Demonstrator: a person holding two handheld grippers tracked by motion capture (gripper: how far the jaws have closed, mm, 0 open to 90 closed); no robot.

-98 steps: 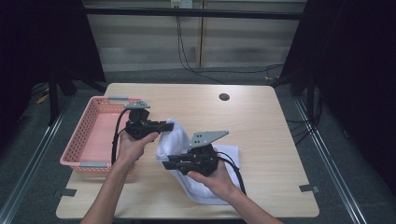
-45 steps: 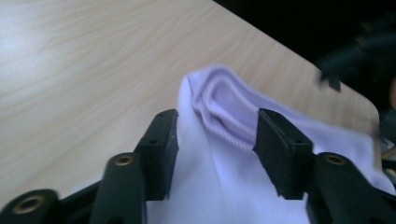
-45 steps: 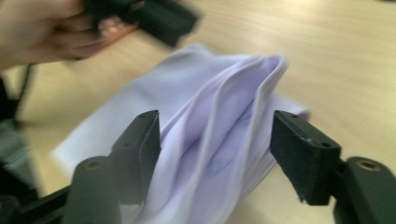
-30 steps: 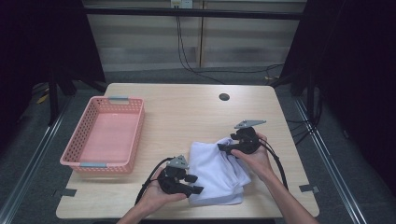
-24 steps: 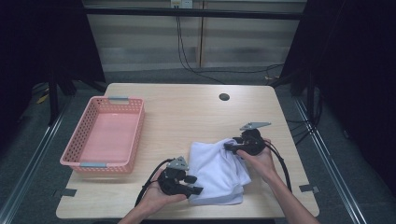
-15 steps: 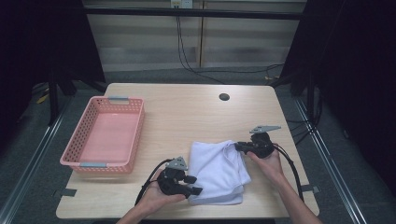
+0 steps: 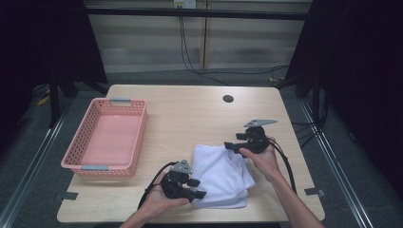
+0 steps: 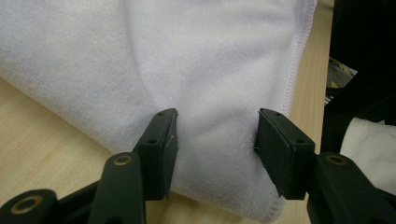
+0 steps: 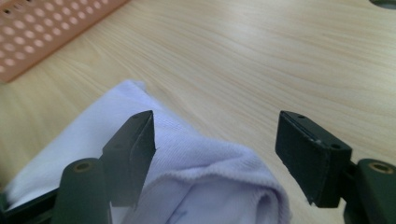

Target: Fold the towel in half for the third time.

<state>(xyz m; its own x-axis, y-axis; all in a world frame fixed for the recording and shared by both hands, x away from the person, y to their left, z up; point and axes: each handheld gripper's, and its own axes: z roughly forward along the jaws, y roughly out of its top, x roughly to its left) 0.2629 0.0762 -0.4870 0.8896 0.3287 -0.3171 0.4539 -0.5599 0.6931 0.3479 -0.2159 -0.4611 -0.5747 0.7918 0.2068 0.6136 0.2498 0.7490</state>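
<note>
High view, left to right: a pink perforated basket (image 7: 105, 137) sits at the table's (image 7: 190, 111) left side, well apart from the work. Next comes the left gripper (image 7: 194, 189) at the near-left edge of a folded white towel (image 7: 221, 175), which lies on the bare wood toward the front of the table. Its jaws are spread and straddle the towel's hem without pinching (the left gripper view shows cloth between the pads). Farther right, the right gripper (image 7: 232, 145) hovers at the towel's far corner, jaws parted wide and holding nothing. A dark cable hole (image 7: 228, 99) lies beyond; nothing blocks either gripper.
</note>
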